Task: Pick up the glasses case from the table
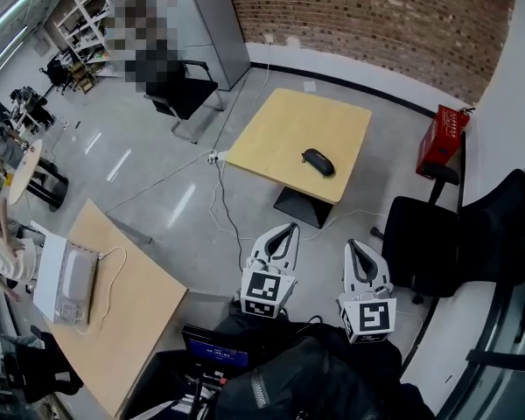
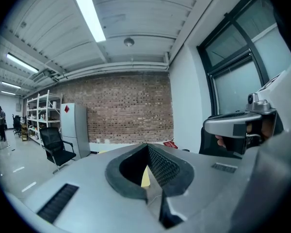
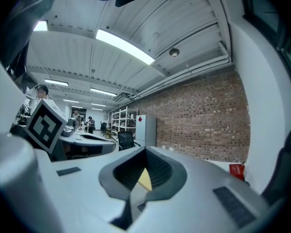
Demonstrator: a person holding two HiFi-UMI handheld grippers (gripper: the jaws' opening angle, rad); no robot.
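Observation:
The dark oval glasses case lies near the right edge of a square light-wood table, seen only in the head view. Both grippers hang side by side over the floor, well short of that table and pointing toward it. My left gripper has its jaws together at the tips with nothing between them, and the left gripper view shows the same. My right gripper is shut and empty too, as its own view confirms. A sliver of the yellow tabletop shows through each pair of jaws.
A black office chair and a grey cabinet stand beyond the table to the left. A red crate sits on a chair at the right, with a black chair nearer. A desk with a white device lies lower left. Cables run across the floor.

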